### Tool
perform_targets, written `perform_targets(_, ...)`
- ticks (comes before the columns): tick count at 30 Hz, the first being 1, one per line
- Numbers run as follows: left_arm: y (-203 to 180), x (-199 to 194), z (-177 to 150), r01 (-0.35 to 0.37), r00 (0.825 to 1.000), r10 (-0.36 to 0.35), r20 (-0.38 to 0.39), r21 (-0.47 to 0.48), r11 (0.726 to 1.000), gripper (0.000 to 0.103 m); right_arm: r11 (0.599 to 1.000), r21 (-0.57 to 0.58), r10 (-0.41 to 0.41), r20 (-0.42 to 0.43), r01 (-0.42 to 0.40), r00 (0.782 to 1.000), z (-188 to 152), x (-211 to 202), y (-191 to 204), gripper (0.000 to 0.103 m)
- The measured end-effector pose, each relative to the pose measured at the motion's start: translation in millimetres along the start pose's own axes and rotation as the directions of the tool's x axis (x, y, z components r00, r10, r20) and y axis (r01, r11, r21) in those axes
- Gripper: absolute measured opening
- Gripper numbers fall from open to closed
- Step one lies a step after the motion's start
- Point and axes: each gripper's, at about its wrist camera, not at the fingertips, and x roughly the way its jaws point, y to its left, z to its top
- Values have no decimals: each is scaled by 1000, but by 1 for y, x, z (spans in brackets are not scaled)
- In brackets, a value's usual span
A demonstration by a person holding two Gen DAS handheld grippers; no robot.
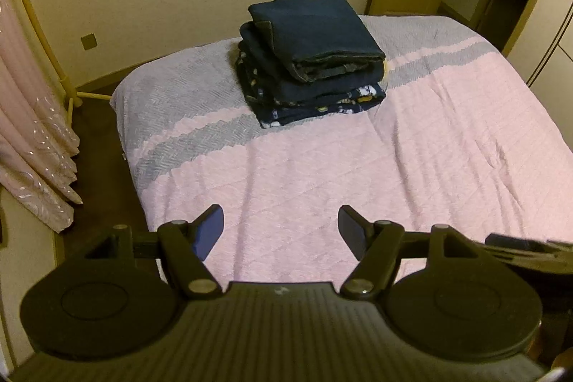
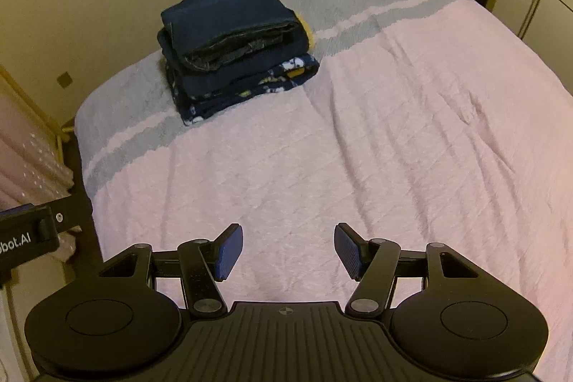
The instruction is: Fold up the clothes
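While both my claws hang over the near part of the bed, neither holds anything; my left claw [image 1: 281,231] stands spread with bare pink quilt showing between its pads, and my right claw [image 2: 288,251] is spread likewise, its blue pads [image 2: 229,251] well apart. Beneath them the pink bedspread [image 2: 394,149] lies bare, only lightly creased; I see no loose garment on it in either view. Farther off, on the grey band near the far left corner, sits the stack of folded clothes [image 1: 311,59]: dark navy pieces on top, a navy patterned piece [image 2: 250,88] at the bottom, a sliver of something yellow at its far side. I judge the folding step finished for these pieces and the stack squared; the next move calls for another garment to be brought onto the bare quilt, if any remains, since nothing within reach needs a pinch now.
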Motion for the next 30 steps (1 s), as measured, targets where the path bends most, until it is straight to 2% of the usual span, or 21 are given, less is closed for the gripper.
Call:
perform_targets(13,-26,21,8,-30,999,30,-24,-12,999,67,999,-32,41,1,-41,999,25,12,-23,61)
perform_targets(30,-48,67,29,-52,997,50,-61,-21,998,67,997,-48,63,-30,-65,998,61,55,-43,61)
